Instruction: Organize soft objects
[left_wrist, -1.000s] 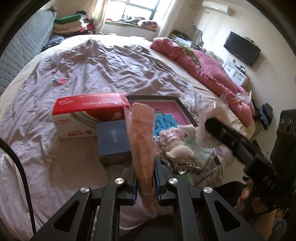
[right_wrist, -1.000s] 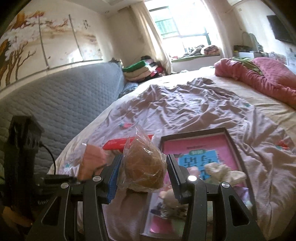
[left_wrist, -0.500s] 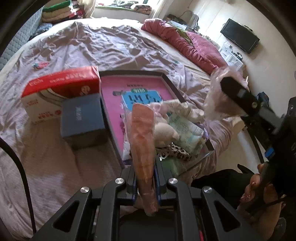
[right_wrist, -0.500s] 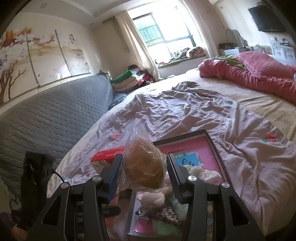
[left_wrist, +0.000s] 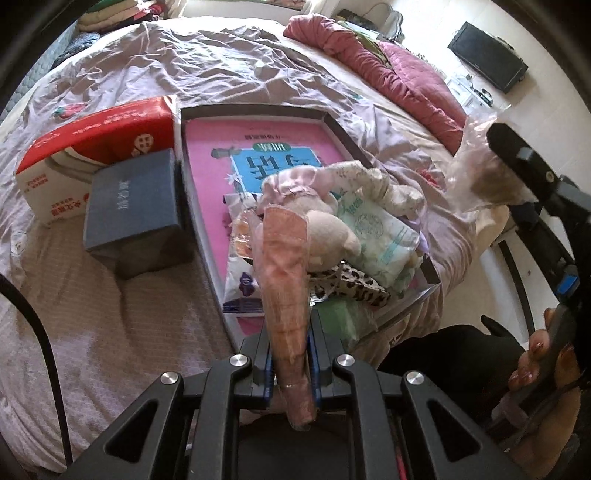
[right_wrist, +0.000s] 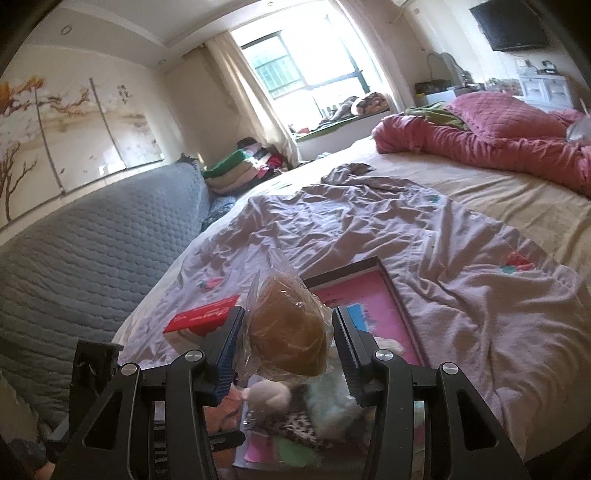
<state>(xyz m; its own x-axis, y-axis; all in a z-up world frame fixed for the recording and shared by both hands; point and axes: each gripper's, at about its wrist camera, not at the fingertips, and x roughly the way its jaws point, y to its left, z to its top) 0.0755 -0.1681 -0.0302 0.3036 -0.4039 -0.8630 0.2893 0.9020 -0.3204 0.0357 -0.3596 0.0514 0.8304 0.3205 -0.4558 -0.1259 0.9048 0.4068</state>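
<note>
Looking along the left tool (left_wrist: 290, 354), we see it clenched on a flat pinkish packet in clear wrap (left_wrist: 284, 273), which stands upright between the two pads and sticks out both above and below them. The packet sits in front of a shallow dark-rimmed tray (left_wrist: 201, 192) with a pink printed base, lying on the bed (left_wrist: 110, 306) near its edge. Piled in the near end of that tray are a cream plush toy (left_wrist: 325, 236), a pale green-and-white soft pack (left_wrist: 373, 240), a frilled pink-and-white cloth (left_wrist: 332, 181) and something with a leopard print (left_wrist: 354, 284). Just left of the tray stand a dark blue box (left_wrist: 136, 206) and, touching it behind, a red-and-white carton (left_wrist: 92, 147).

We find the right tool (right_wrist: 288, 347) gripping a round brown bun in a clear plastic bag (right_wrist: 288, 332); the ribbed blue pads press the bag from both sides and the bag's twisted top rises above them. In the left wrist view this same tool shows at the right, held by a hand (left_wrist: 543, 369) out past the bed's edge, the bagged bun well apart from the tray. Below the bun in the right wrist view lie the tray's contents, blurred; we think the pale lump there is the plush toy. A red quilt (right_wrist: 498, 144) is heaped at the far side of the bed
</note>
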